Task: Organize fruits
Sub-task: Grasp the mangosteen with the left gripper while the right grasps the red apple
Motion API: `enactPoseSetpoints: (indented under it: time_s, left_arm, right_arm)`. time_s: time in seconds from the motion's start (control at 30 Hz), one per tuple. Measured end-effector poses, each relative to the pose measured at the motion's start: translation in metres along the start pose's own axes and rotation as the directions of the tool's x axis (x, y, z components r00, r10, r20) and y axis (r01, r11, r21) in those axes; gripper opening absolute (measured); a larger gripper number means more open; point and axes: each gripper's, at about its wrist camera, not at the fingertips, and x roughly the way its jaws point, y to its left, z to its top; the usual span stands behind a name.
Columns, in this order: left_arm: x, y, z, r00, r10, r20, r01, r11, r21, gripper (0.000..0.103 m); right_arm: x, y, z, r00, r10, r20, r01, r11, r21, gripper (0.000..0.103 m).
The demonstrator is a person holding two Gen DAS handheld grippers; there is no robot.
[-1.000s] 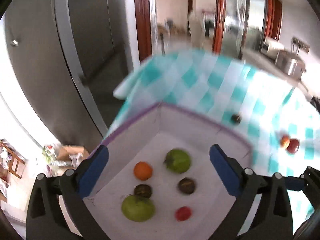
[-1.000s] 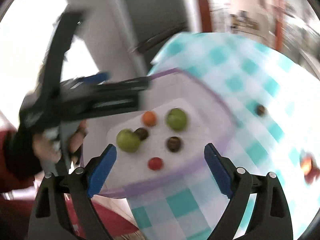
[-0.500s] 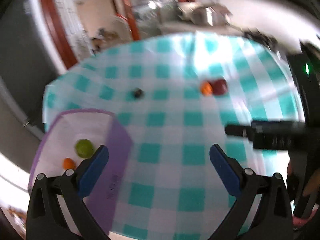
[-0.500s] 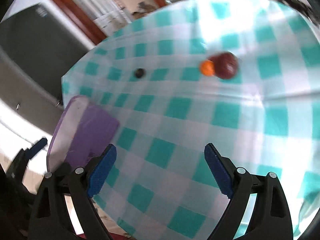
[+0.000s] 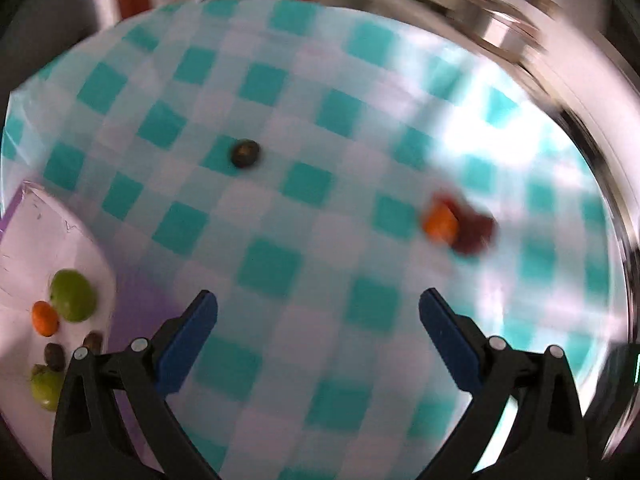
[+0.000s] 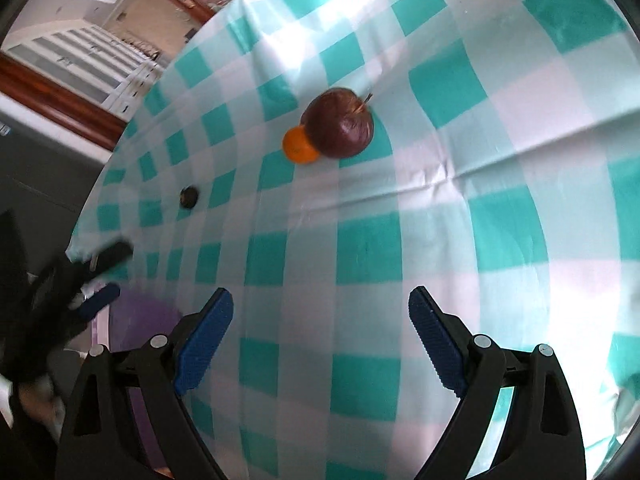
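At the far left of the left wrist view, a purple-walled box (image 5: pixel 132 300) with a white floor holds two green fruits (image 5: pixel 73 295), a small orange one (image 5: pixel 44 318) and two dark ones (image 5: pixel 54 357). The left gripper (image 5: pixel 318 320) hangs spread wide and empty over a teal-and-white checked tablecloth (image 5: pixel 280 208). Farther out lies a small dark fruit (image 5: pixel 245 153), alone and well apart from the box. To the right, blurred, an orange fruit (image 5: pixel 439 222) touches a dark red apple (image 5: pixel 474 230). In the right wrist view, the right gripper (image 6: pixel 320 328) is likewise spread and empty, with the apple (image 6: pixel 340 124) and orange fruit (image 6: pixel 298 145) ahead of it.
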Motion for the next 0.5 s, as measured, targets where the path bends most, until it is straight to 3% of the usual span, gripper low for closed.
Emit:
enactPoseSetpoints:
  time_s: [0.07, 0.2, 0.37, 0.5]
  left_arm:
    - [0.025, 0.012, 0.035, 0.998, 0.062, 0.003, -0.061, 0.997, -0.053, 0.101]
    - [0.085, 0.027, 0.089, 0.982, 0.190, -0.015, -0.190, 0.982, -0.014, 0.101]
    - [0.137, 0.042, 0.115, 0.977, 0.211, -0.035, -0.212, 0.977, -0.003, 0.098]
    - [0.156, 0.050, 0.121, 0.979, 0.199, -0.038, -0.201, 0.979, -0.029, 0.098]
  right_arm:
    - [0.010, 0.000, 0.011, 1.000, -0.027, 0.005, 0.027, 0.999, 0.026, 0.087]
    - [0.034, -0.015, 0.035, 1.000, 0.000, 0.021, -0.004, 0.974, 0.227, 0.087]
    - [0.063, -0.014, 0.066, 0.996, 0.042, 0.083, -0.070, 0.925, 0.373, 0.087]
    - [0.081, -0.018, 0.082, 0.992, 0.016, 0.127, -0.075, 0.877, 0.475, 0.087]
